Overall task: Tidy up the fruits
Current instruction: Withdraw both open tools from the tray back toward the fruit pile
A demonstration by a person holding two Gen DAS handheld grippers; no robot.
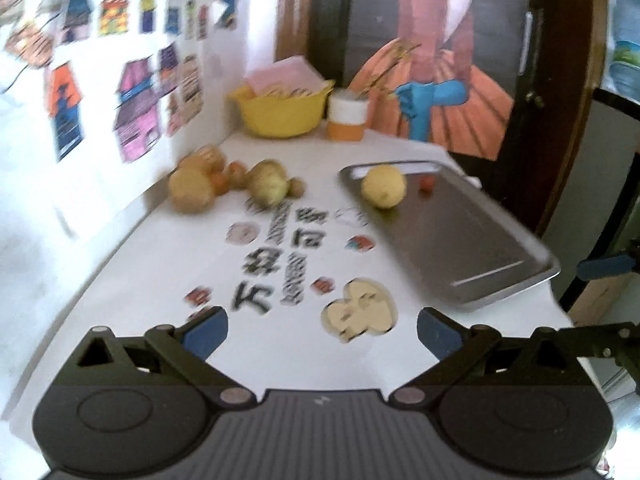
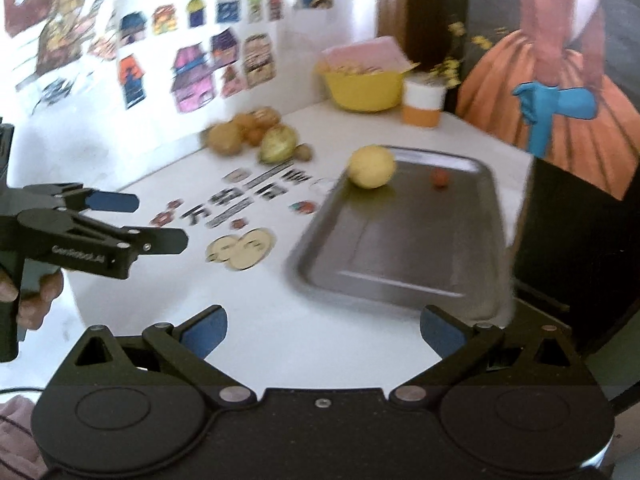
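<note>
Stainless-steel tray (image 2: 400,248) is set at the table's right side as the collecting surface; a yellow fruit (image 2: 372,167) and a small red fruit (image 2: 439,179) already lie at its far end, apart from each other. Remaining fruits are heaped in a pile (image 1: 232,180) against the wall, far-left, well apart from the tray. Left gripper (image 1: 322,334) and right gripper (image 2: 323,334) are both spread wide w/ nothing between the pads, held back over the near table edge. Most of the tray floor is bare, so room is judged ample; approx. clear path over the white tabletop (image 1: 280,360) to the pile. Tray's near corner overhangs the table edge.
</note>
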